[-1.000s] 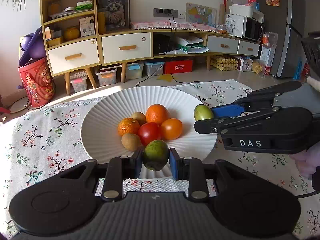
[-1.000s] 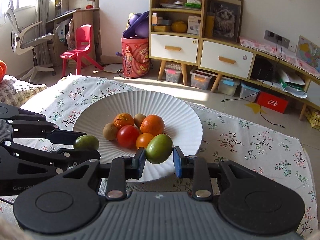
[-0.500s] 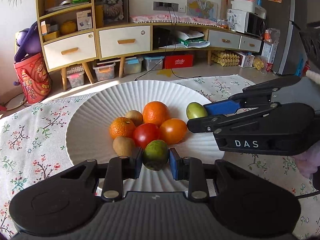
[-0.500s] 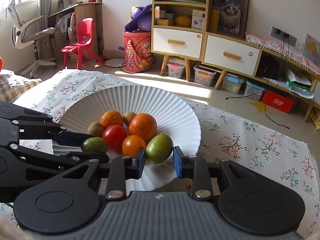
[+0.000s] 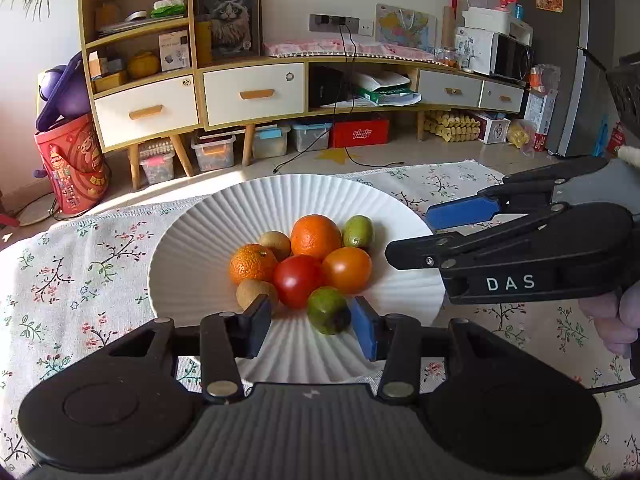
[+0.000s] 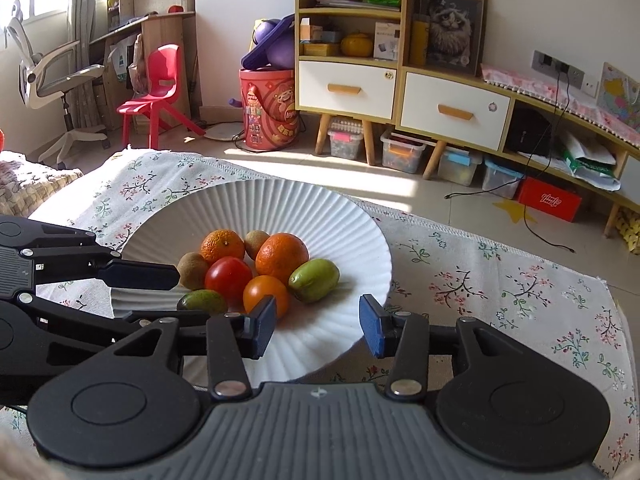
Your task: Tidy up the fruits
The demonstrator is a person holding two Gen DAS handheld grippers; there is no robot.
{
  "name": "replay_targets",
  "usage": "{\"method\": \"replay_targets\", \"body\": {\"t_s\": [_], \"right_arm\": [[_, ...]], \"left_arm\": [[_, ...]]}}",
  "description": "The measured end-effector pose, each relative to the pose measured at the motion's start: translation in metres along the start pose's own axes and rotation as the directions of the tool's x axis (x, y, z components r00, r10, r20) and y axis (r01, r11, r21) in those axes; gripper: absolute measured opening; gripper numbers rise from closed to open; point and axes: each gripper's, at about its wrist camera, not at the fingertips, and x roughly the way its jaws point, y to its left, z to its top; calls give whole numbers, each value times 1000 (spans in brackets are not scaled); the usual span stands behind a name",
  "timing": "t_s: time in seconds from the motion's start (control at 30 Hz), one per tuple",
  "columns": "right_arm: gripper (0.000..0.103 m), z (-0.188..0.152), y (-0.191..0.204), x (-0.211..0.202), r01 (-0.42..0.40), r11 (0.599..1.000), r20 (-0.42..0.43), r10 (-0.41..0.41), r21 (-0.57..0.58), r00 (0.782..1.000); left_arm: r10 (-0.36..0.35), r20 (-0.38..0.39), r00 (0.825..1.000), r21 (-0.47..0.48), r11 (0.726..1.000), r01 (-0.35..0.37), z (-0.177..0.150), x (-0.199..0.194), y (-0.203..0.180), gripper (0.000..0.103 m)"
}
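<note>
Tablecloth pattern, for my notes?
White tablecloth with small flowering branches; clearest in the right wrist view.

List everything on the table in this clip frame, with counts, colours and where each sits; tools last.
plate: 1, white, ribbed, on the tablecloth.
tablecloth: 1, white with floral print, covering the table.
oranges: 2, orange, middle and left of the pile.
red tomato: 1, red, centre of the pile.
orange tomato: 1, orange, right of the red tomato.
kiwis: 2, brown, left and back of the pile.
green fruits: 2, green, one at the near edge of the pile, one at its right.
left tool: 1, black with blue pads, open around the near green fruit.
right tool: 1, same, open, nothing between its pads.
</note>
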Motion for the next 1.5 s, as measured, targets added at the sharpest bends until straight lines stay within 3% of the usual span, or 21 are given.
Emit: {"method": "replay_targets", "body": {"t_s": [0.73,0.83,1.13,1.5], "right_arm": [[59,-19,17,-46,61,998,-11,-61,33,998],[66,-23,23,-52,78,996,-13,-77,43,997],[83,-32,38,-66,124,985,-32,-121,120,992],[95,-40,53,-80,200,967,-41,-196,159,980]], "left_arm": [[40,4,999,-94,995,-39,-13,-55,9,63],[63,13,998,-113,992,-61,-17,-65,10,73],[111,-15,994,-162,980,-112,-31,-86,13,86],[155,-59,986,-247,955,-165,-42,-101,13,92]]}}
